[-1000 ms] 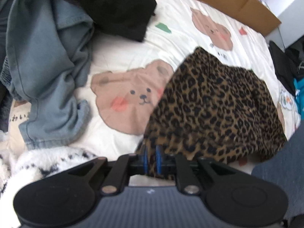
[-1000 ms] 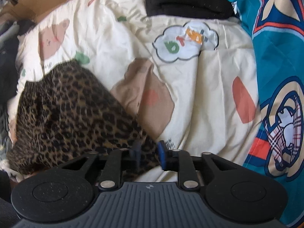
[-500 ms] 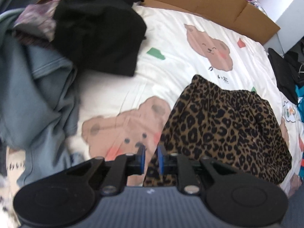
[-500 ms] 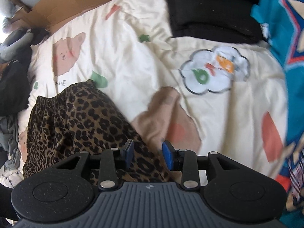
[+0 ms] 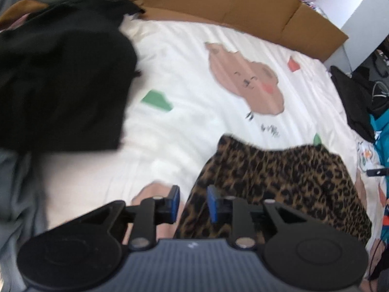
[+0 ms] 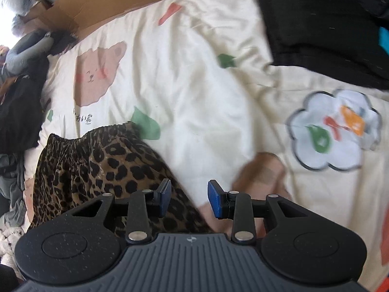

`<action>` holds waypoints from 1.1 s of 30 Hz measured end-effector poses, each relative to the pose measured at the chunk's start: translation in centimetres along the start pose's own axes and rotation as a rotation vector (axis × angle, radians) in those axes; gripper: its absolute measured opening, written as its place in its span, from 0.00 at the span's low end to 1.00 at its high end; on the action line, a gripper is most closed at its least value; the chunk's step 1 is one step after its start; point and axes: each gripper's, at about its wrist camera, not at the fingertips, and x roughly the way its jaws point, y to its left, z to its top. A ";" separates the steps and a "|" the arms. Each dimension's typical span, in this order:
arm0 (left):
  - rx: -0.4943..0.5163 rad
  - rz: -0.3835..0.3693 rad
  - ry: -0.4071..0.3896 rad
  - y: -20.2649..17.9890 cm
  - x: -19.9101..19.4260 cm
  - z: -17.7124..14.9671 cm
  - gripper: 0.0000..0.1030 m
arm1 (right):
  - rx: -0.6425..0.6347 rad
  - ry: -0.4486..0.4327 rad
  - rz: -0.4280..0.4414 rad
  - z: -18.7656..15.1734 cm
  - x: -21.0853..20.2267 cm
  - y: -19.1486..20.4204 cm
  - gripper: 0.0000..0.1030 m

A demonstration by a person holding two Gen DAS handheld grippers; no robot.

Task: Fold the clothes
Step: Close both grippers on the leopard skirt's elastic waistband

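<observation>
Left wrist view shows the bed [image 5: 184, 48], covered by a cream quilt with printed bears, filling most of the frame; it serves as the flat folding surface, so its middle is bare cloth. Along the upper edge stands a brown cardboard wall [image 5: 218, 2], perhaps to keep things from sliding off. At the upper left lies a black garment [image 5: 60, 77] on a heap of other clothes, seemingly a pile put aside. The leopard-print garment [image 5: 279, 185], the task's thing, lies spread at the lower right of this view and at the lower left of the right wrist view, its gathered elastic band [image 6: 92, 136] turned toward the far side; whether it is laid out for folding or already folded once, I cannot tell. A folded black pile [image 6: 328, 24] sits at the upper right. The left gripper [image 5: 192, 205] and the right gripper [image 6: 188, 199] each hover over a near corner of the leopard cloth, jaws parted and holding nothing. Small dark writing [image 6: 83, 118] under one bear is too blurred to read; no brand is visible.
</observation>
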 end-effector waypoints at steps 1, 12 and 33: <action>0.004 -0.005 0.000 -0.2 0.5 0.2 0.35 | -0.008 0.002 0.005 0.3 0.6 0.3 0.39; 0.043 -0.054 -0.002 -2.7 6.4 2.6 0.38 | -0.104 0.029 0.061 1.6 5.5 3.8 0.39; 0.008 -0.097 -0.010 -1.6 9.8 1.5 0.12 | -0.337 0.009 0.021 3.3 8.4 8.0 0.39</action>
